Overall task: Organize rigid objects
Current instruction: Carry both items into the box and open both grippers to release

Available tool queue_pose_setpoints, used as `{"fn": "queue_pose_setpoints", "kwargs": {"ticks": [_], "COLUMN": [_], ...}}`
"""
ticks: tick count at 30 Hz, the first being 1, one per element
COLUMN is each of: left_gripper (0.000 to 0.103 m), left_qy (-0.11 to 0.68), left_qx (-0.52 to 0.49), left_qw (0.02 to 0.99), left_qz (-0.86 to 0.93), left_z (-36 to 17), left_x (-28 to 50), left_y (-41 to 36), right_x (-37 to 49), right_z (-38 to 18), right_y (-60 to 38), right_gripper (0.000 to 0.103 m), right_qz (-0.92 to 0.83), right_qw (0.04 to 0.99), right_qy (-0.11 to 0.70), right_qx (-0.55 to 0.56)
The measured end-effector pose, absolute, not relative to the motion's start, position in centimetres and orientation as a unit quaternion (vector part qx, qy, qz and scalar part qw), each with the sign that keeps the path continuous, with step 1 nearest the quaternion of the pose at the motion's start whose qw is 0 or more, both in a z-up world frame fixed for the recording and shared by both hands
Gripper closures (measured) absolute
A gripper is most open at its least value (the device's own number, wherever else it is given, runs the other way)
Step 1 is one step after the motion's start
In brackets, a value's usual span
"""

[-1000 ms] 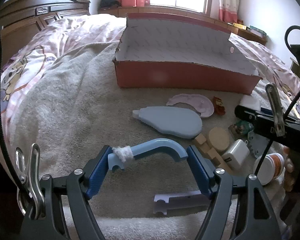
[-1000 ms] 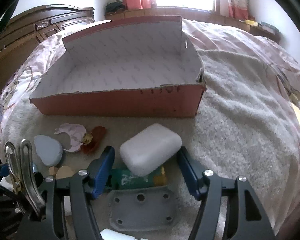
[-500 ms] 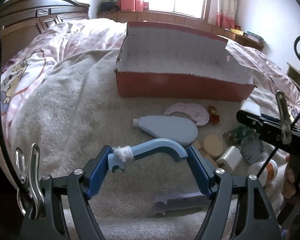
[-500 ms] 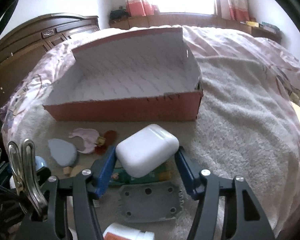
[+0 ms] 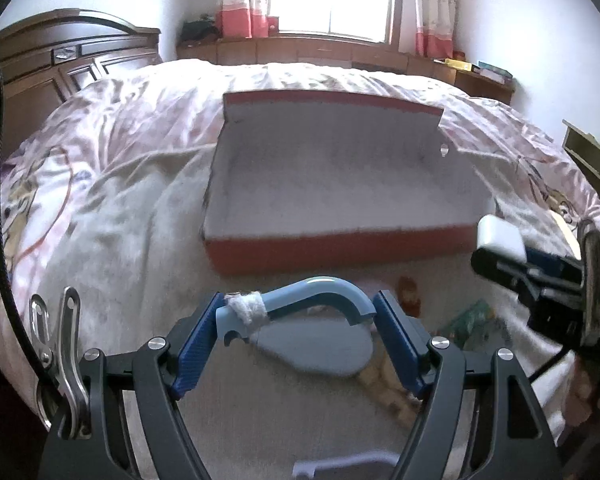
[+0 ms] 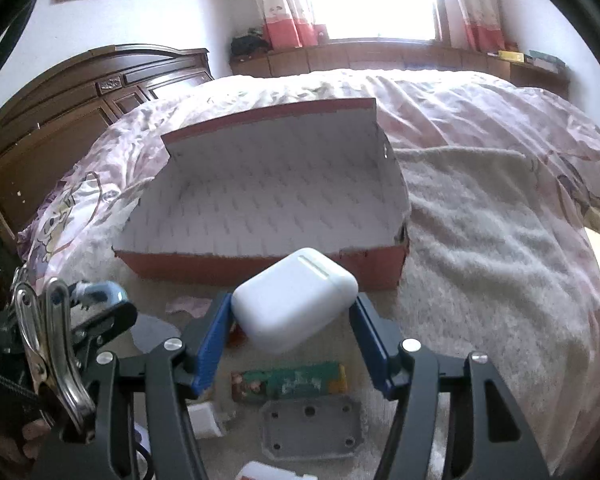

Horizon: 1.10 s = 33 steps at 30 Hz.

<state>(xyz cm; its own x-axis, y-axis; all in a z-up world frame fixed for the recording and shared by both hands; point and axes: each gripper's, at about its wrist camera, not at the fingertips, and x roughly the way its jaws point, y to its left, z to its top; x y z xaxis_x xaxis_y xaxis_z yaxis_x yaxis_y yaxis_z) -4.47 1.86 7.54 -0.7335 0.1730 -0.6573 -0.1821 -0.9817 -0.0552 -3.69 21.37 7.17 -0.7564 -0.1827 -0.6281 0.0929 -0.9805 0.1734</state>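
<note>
A red cardboard box (image 5: 340, 254) with a white inside lies open on the bed, also seen in the right wrist view as the box (image 6: 372, 262). My left gripper (image 5: 300, 320) is shut on a curved light-blue plastic handle (image 5: 320, 290) with white tape at its left end, held above the towel in front of the box. My right gripper (image 6: 292, 322) is shut on a white earbud case (image 6: 294, 298), lifted just in front of the box's near wall. The right gripper with the case (image 5: 500, 236) shows at the right edge of the left wrist view.
On the cream towel (image 6: 480, 240) below lie a blue teardrop-shaped piece (image 5: 320, 350), a grey plate with holes (image 6: 312, 426), a green packet (image 6: 296, 384), a small red figure (image 5: 408, 290), a white charger (image 6: 204, 420) and wooden pieces. A dark wooden headboard (image 6: 80, 120) stands at the left.
Both grippers have risen with their objects and the box now sits lower and nearer in both views. The right jaws closed onto the white case and lifted it off the towel.
</note>
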Motion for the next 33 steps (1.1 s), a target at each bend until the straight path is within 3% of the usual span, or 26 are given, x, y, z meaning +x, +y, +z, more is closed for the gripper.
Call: {"fn": "queue_pose_setpoints", "kwargs": {"ticks": [15,33], "left_gripper": [0.026,0.026], "left_qy": [0.042,0.064], "left_qx": [-0.351,-0.388], "left_qw": [0.095,0.088], "left_qz": [0.931,0.915], "left_z": [9.9,6.8], "left_x": [-12.4,-18.0], "left_y": [3.9,6.3], "right_x": [-10.0,-14.7], "right_z": [8.6,6.7], "right_y": [21.0,21.7], "right_gripper": [0.04,0.04], "right_qz": [-0.934,-0.928], "right_qw": [0.077,0.067], "right_qy": [-0.064,-0.049], "right_qx": [0.344,0.362]}}
